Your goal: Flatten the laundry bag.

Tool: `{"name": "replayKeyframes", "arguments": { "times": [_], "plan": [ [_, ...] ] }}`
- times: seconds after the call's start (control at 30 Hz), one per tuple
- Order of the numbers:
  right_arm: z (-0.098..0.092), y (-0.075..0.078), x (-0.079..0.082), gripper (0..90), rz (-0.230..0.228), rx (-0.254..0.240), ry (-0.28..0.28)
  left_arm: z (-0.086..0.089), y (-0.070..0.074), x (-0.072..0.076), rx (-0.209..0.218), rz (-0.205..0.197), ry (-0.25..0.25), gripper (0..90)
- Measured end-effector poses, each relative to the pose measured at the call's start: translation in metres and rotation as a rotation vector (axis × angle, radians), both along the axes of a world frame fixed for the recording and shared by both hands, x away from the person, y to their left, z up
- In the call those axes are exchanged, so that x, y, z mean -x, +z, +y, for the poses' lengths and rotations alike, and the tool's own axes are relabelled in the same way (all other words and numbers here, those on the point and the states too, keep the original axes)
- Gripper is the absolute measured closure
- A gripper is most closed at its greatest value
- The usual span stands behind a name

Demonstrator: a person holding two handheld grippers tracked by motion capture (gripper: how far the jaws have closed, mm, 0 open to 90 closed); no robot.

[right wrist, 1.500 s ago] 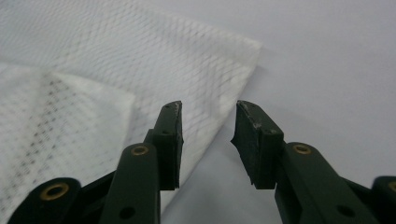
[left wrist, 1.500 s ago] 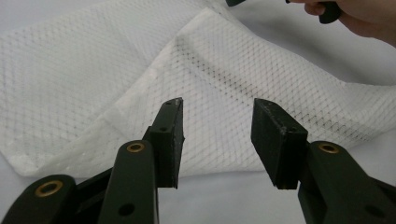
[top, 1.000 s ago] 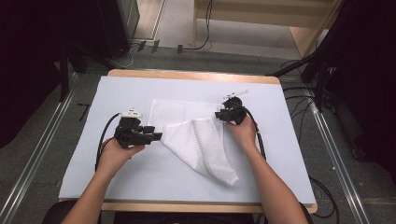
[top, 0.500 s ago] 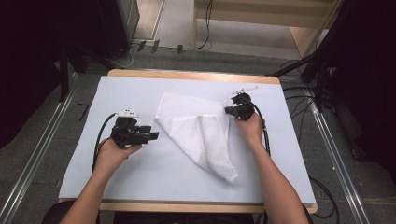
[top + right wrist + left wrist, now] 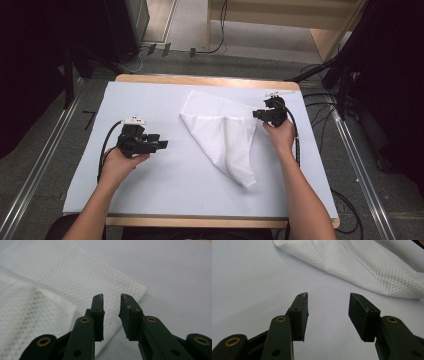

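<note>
Up close, cloth (image 5: 62, 282) weave by right claw (image 5: 111, 298)

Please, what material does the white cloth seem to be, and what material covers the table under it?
The white cloth looks like a thin woven or knitted fabric, matte: a fine diamond mesh texture shows, and it folds softly. It might be a textured paper towel. The table cover looks like a smooth, matte, pale sheet, perhaps paper or plastic; it lies flat, and a wooden table edge shows behind.
</note>
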State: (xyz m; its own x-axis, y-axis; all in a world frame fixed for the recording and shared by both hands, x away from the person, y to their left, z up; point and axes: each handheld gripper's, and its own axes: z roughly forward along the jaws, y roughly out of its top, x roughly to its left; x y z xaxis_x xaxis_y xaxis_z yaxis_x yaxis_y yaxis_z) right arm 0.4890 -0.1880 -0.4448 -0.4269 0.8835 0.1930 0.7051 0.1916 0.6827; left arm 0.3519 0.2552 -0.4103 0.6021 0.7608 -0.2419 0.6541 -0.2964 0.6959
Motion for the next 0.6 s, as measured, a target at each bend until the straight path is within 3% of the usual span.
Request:
{"name": "replayKeyframes", "arguments": {
  "times": [0.23,0.6],
  "plan": [
    [0.011,0.005,0.024,72.9,-0.015,-0.011,0.064,0.002,0.000,-0.005,-0.021,-0.002,0.000,50.3],
    [0.028,-0.008,0.029,69.1,0.033,-0.022,0.124,0.006,-0.004,-0.016,-0.033,0.002,0.007,49.6]
  ]
}}
